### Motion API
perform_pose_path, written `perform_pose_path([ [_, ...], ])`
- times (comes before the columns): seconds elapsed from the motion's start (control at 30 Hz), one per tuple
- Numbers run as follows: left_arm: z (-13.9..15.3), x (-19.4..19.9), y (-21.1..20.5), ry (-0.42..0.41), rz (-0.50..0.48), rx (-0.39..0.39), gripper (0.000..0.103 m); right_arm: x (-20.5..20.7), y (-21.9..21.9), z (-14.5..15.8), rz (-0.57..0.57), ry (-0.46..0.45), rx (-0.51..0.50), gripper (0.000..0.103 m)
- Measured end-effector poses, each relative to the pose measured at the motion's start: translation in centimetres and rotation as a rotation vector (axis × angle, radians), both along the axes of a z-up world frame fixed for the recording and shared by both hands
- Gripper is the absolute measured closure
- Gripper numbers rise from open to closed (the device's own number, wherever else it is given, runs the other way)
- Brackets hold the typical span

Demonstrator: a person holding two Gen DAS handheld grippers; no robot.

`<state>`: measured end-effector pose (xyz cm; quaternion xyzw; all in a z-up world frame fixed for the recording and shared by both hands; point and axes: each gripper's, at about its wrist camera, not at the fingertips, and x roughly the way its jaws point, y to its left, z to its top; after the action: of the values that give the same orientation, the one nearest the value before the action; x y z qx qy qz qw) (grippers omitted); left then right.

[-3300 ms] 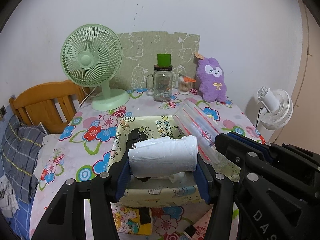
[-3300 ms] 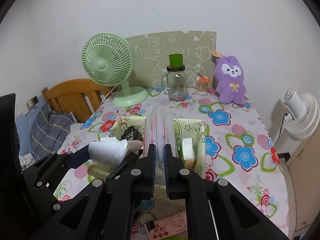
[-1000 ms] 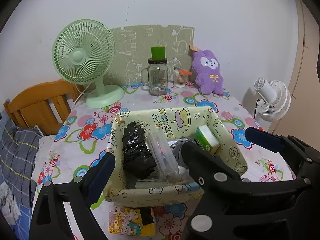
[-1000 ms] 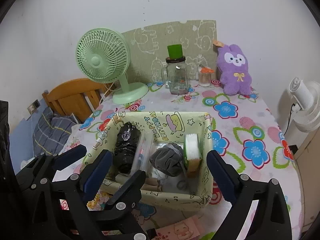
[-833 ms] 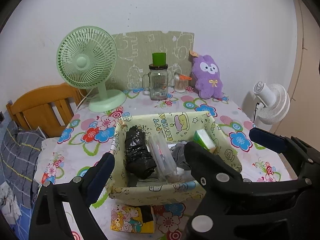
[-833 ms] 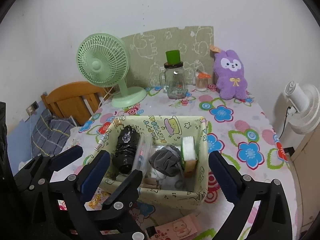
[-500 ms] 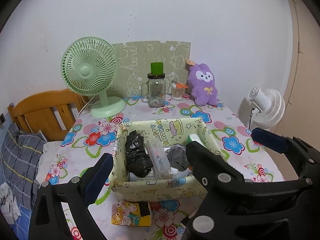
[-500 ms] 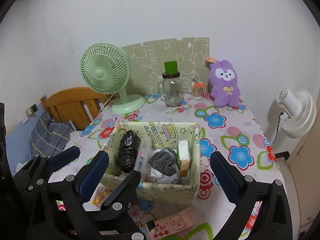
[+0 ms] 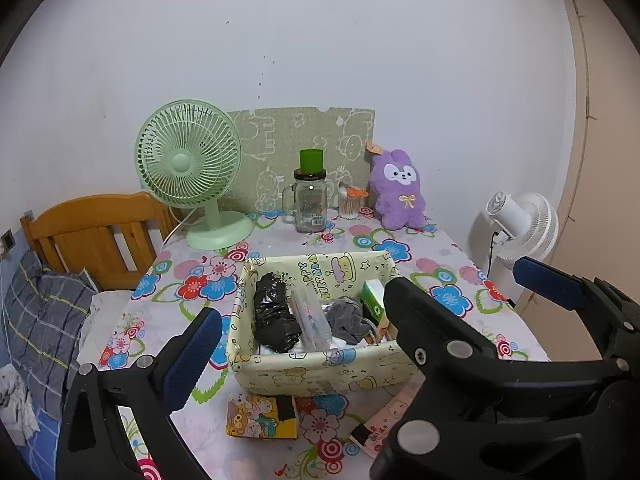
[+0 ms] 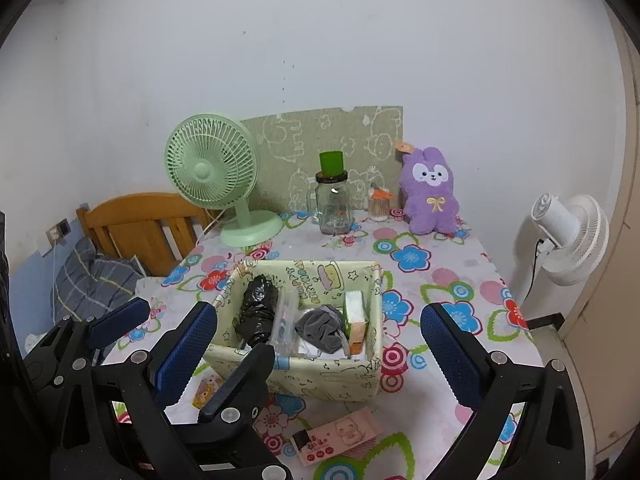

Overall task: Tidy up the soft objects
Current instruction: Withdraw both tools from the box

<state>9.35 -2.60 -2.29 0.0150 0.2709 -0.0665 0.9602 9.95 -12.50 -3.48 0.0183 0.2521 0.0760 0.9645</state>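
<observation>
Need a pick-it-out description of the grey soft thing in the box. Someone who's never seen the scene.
On the floral tablecloth stands a pale yellow cartoon-print fabric box. Inside it, the grey fabric bundle lies right of centre, between a clear plastic pack and an upright green-and-white packet. It is the only grey, crumpled piece; the lump at far left is glossy black.

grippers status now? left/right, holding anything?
left gripper: open, jaws just opened wider, nothing between them.
right gripper: open, empty.

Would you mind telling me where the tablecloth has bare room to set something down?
Free: the strip between the storage box and the white fan, and the stretch between the box and the glass jar. Crowded: the back edge, and the near edge with two small packets.
</observation>
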Motion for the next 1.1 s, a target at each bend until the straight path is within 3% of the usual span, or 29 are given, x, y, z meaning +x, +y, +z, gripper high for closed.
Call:
perform_pose_path([
  [0.3,0.4,-2.4,-0.3,-0.030,0.005,-0.005,0.000,-2.0,-1.0,0.4,-0.014,-0.016,0.026,0.000],
  [0.5,0.2,-3.7,-0.3,-0.032,0.006,-0.009,0.000,-3.2,-0.6,0.2,0.010,-0.012,-0.026,0.000],
  [1.1,-2.2,-7.0,-0.7,-0.032,0.002,-0.006,0.000,-6.5,-0.4,-2.4,0.007,-0.001,-0.022,0.000],
])
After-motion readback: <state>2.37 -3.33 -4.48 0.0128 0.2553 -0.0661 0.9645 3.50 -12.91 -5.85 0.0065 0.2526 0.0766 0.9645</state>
